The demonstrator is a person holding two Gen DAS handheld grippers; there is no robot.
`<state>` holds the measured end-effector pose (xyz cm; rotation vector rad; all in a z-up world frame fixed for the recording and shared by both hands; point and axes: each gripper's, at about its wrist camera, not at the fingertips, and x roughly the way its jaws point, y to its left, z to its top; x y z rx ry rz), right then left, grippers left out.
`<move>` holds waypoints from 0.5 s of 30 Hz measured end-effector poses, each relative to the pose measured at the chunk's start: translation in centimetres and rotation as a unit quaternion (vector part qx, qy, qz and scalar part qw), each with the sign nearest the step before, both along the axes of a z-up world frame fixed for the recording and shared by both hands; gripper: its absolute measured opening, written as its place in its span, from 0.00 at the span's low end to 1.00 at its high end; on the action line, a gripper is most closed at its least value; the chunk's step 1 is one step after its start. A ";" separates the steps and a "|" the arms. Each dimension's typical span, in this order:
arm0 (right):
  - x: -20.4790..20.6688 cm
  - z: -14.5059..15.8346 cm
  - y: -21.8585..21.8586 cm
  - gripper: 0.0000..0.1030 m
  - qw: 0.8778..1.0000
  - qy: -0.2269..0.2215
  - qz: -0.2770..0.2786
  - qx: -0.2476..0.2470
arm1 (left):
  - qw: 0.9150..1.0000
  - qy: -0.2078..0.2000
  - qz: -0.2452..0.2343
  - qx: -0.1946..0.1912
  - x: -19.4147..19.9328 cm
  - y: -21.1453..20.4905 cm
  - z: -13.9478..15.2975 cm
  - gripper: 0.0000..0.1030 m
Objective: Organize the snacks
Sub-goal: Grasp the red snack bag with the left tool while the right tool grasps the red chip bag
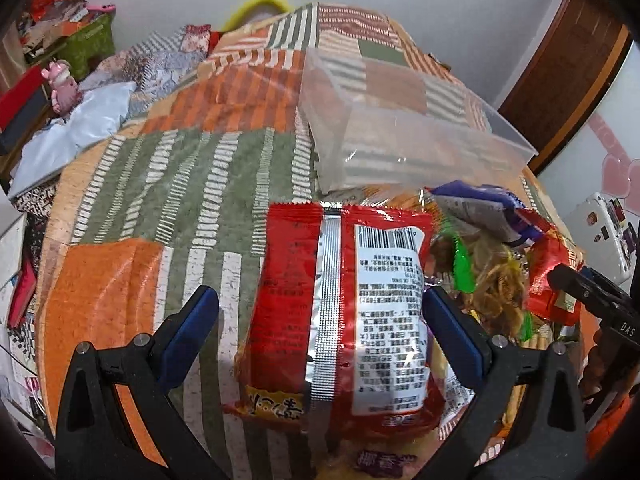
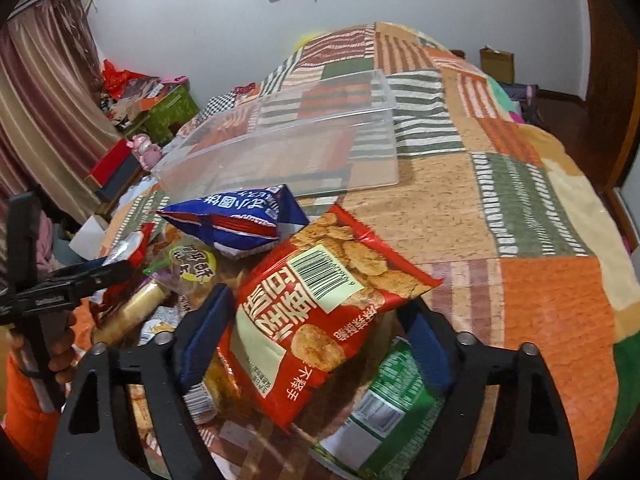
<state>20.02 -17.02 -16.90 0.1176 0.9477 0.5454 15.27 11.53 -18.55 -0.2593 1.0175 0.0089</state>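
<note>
Both tongs are reaching into the snack pile, nothing sorted yet

The clear bin (image 2: 280,148) is sitting empty beyond the heap. The left gripper (image 1: 320,332) is straddling a red bag (image 1: 340,312), unclenched; the right gripper (image 2: 316,332) is straddling a cracker bag (image 2: 316,300), grip unclear.

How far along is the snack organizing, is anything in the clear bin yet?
Done: nothing visible; the clear bin sits empty on the patchwork blanket. In hand: the right tool brackets a red rice cracker bag, and the left tool straddles a red snack bag lying label side up; neither looks lifted. Left: both bags and the pile, including a blue bag and a green packet.
</note>
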 end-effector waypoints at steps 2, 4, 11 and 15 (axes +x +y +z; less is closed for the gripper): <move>-0.1 0.0 0.2 0.67 1.000 -0.001 0.004 0.003 | 1.000 0.008 -0.001 -0.008 0.2 0.2 -0.4 0.95; 0.0 0.1 0.3 0.66 1.000 -0.003 0.006 0.002 | 1.000 0.016 -0.006 -0.021 0.4 0.4 -0.9 0.84; 0.1 0.6 0.0 0.55 1.000 -0.012 0.002 0.002 | 1.000 0.012 0.005 -0.021 0.0 0.6 -0.9 0.70; 0.0 1.2 -0.4 0.47 1.000 -0.021 0.000 0.005 | 1.000 -0.003 0.010 -0.001 -0.8 0.3 0.0 0.69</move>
